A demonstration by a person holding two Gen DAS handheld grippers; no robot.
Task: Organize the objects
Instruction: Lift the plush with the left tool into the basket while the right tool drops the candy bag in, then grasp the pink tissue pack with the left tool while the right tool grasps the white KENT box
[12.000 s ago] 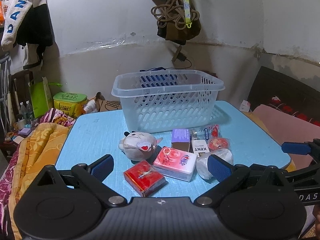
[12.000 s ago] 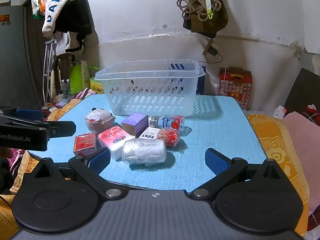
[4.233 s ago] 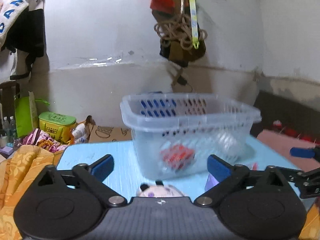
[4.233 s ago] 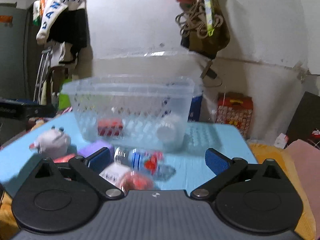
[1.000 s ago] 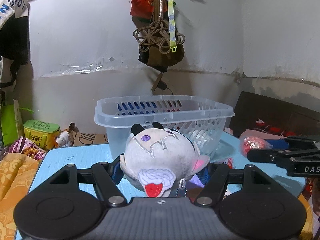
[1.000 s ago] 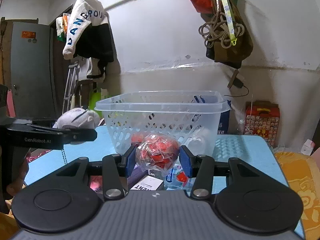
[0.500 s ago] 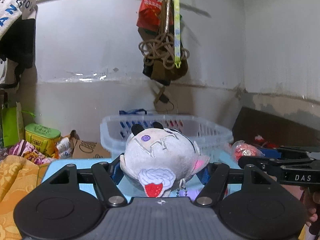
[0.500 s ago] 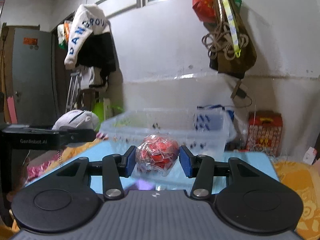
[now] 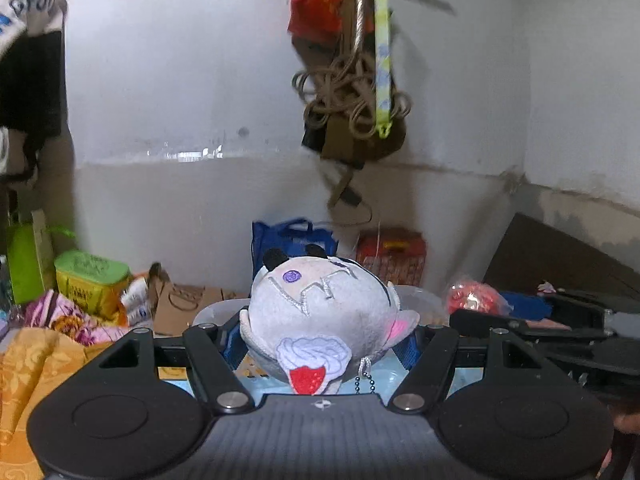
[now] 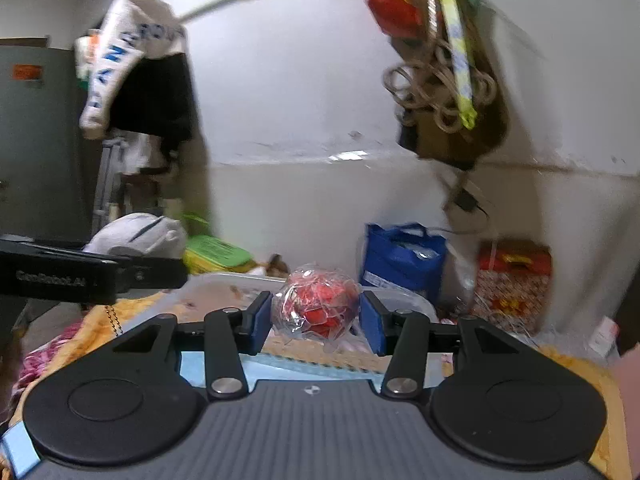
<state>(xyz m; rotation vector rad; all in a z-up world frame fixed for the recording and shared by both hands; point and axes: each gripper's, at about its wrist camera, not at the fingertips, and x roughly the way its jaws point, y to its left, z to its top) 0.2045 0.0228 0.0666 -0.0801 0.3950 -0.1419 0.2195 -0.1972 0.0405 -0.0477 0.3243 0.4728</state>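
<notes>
L gripper (image 9: 322,344) clamped on grey plush toy (image 9: 320,312), held up over clear basket (image 9: 420,300) rim. R gripper (image 10: 316,322) clamped on red wrapped ball (image 10: 318,308), also above basket. Behind: blue bag (image 10: 404,256), red box (image 10: 514,280), rope bundle (image 9: 352,96) on wall. L gripper's arm crosses R view's left.

left wrist: faces back wall (image 9: 200,100), close over basket rim (image 9: 216,308) | right wrist: same | shared: wall, basket
</notes>
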